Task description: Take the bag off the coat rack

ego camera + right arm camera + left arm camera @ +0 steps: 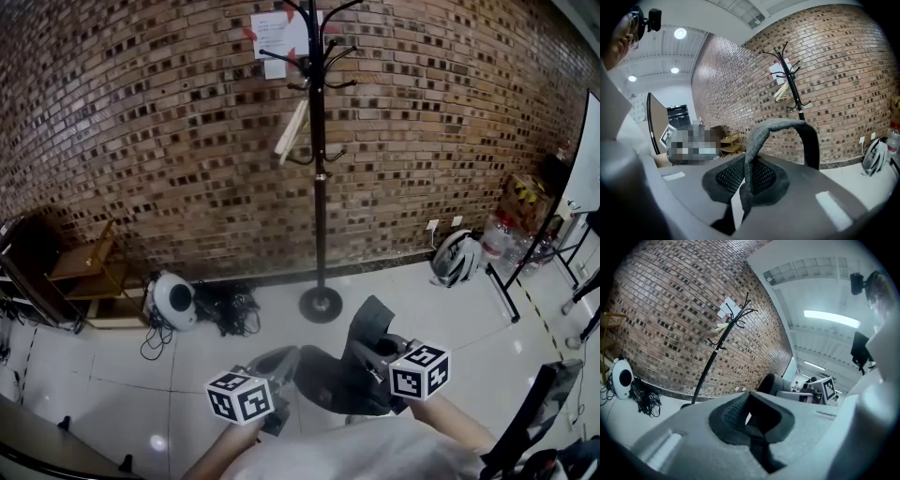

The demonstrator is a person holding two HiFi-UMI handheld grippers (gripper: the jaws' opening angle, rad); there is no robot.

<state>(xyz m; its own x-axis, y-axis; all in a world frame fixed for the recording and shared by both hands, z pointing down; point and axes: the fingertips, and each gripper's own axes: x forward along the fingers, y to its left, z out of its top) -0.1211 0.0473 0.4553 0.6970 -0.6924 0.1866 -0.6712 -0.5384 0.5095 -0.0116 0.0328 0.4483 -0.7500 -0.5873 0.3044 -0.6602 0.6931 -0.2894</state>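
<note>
The black coat rack (318,169) stands against the brick wall, and no bag hangs on it in the head view. A dark grey bag (333,382) hangs low between my two grippers, well in front of the rack's base (321,305). My right gripper (377,354) is shut on the bag's grey strap (787,125), which arches up from the pads (757,180). My left gripper (277,366) sits beside the bag, jaws together with nothing seen between them (750,420). The rack (712,362) also shows far off in both gripper views (794,89).
A pale wooden piece (291,131) hangs on the rack under a taped paper (272,37). A white round device (173,300) with black cables (225,309) and a wooden shelf (89,272) stand left. A helmet (457,258), bottles (506,242) and a black stand (511,291) are right.
</note>
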